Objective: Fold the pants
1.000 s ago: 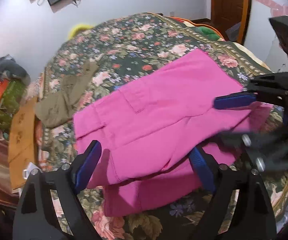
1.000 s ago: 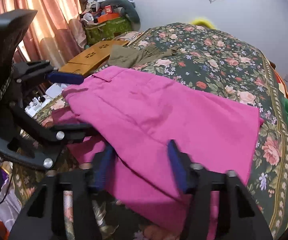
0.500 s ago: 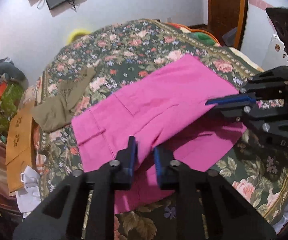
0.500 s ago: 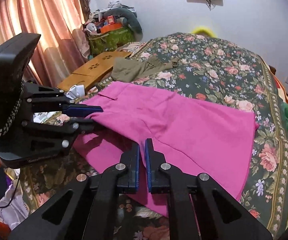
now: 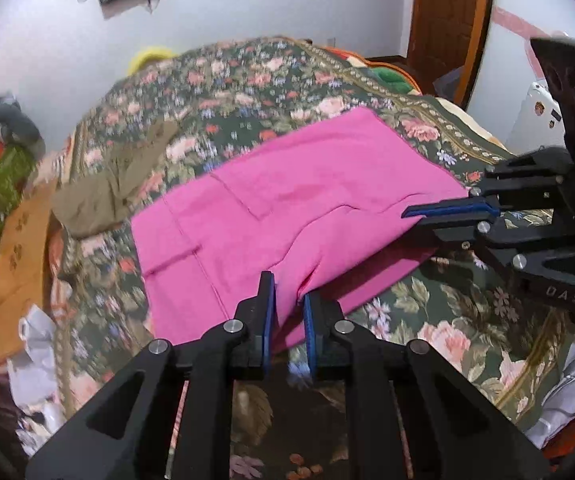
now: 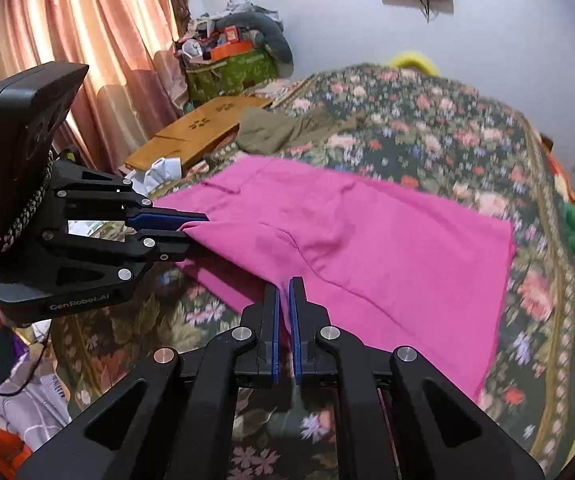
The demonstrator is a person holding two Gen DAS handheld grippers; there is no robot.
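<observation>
Pink pants (image 5: 287, 196) lie spread on the floral bedspread (image 5: 247, 80), folded lengthwise. My left gripper (image 5: 288, 304) is shut on the near edge of the pants and lifts it slightly. It also shows at the left of the right wrist view (image 6: 195, 232), pinching the cloth's corner. My right gripper (image 6: 284, 304) is shut on the near edge of the pants (image 6: 367, 240) too. It shows at the right of the left wrist view (image 5: 411, 216), clamped on the cloth.
Olive-green pants (image 5: 99, 196) lie further back on the bed. A wooden board (image 6: 199, 132) and a cluttered green bag (image 6: 231, 72) stand beside the bed near curtains (image 6: 87, 40). A door (image 5: 447, 20) is behind the bed.
Both grippers have closed on the near edge of the pink pants and raised it. The cloth has been pulled back over the bed, away from the front edge.
</observation>
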